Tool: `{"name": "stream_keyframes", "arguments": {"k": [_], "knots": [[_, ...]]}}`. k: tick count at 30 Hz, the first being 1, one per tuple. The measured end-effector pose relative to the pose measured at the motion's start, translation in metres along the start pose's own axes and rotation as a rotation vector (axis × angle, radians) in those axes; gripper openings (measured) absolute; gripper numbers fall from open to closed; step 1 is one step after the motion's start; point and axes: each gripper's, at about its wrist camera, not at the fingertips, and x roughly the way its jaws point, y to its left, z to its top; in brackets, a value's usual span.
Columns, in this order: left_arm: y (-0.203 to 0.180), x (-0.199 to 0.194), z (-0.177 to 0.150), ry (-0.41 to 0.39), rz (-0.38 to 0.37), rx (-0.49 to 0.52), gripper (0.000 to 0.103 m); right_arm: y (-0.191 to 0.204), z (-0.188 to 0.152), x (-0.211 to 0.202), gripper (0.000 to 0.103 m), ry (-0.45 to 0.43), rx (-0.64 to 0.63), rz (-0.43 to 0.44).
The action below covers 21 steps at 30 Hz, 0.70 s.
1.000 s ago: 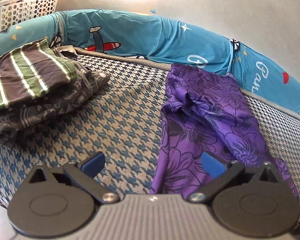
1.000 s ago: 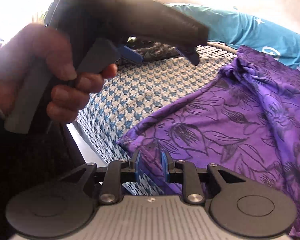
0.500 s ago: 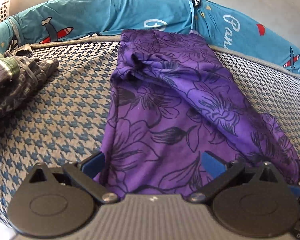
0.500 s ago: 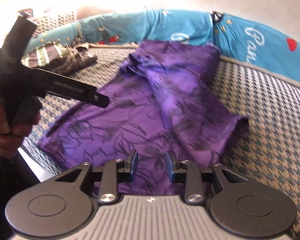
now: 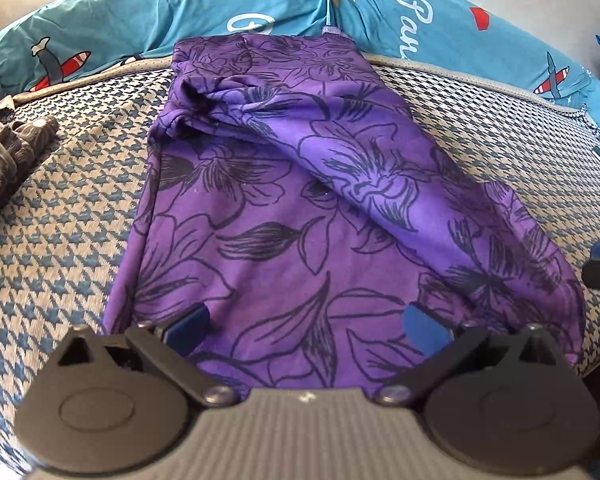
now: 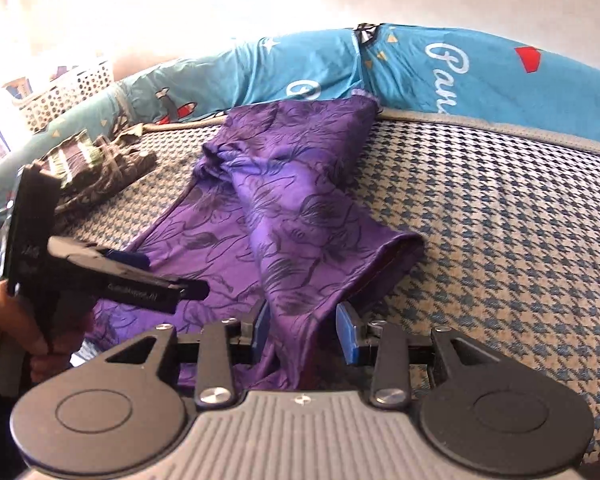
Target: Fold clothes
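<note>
Purple floral garment [image 6: 300, 216] is spread beneath both grippers, near hem lying unpinched between parted right gripper [image 6: 303, 330] pads, jaws just opening; left gripper [image 5: 306, 326] is spread wide.

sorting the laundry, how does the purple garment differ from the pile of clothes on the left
The purple garment lies spread long and rumpled, one layer flopped across itself; the pile of clothes is folded and stacked. The garment is purple with dark flowers; the pile is brown and green-striped. Both rest on the checked mattress.
</note>
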Motion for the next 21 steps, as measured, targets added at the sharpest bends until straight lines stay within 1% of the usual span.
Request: {"name": "stream_keyframes", "arguments": {"k": [3, 6, 10, 14, 17, 19, 21], "knots": [[-0.002, 0.0, 0.001, -0.011, -0.006, -0.004, 0.103, -0.014, 0.01, 0.009, 0.037, -0.012, 0.04, -0.036], [-0.002, 0.001, 0.003, -0.026, 0.011, -0.013, 0.103, -0.031, 0.018, 0.027, 0.043, -0.004, 0.1, -0.071], [0.003, 0.004, 0.006, -0.026, 0.021, -0.049, 0.103, -0.052, 0.023, 0.051, 0.043, 0.021, 0.21, -0.08], [0.004, 0.005, 0.007, -0.029, 0.026, -0.055, 0.103, -0.063, 0.027, 0.071, 0.043, 0.035, 0.286, -0.067], [0.005, 0.005, 0.007, -0.03, 0.02, -0.062, 0.103, -0.07, 0.028, 0.086, 0.043, 0.044, 0.317, -0.11], [0.005, 0.005, 0.008, -0.03, 0.013, -0.063, 0.103, -0.075, 0.027, 0.097, 0.043, 0.064, 0.344, -0.116], [0.006, 0.005, 0.008, -0.031, 0.011, -0.065, 0.103, -0.076, 0.026, 0.102, 0.043, 0.048, 0.343, -0.127]]}}
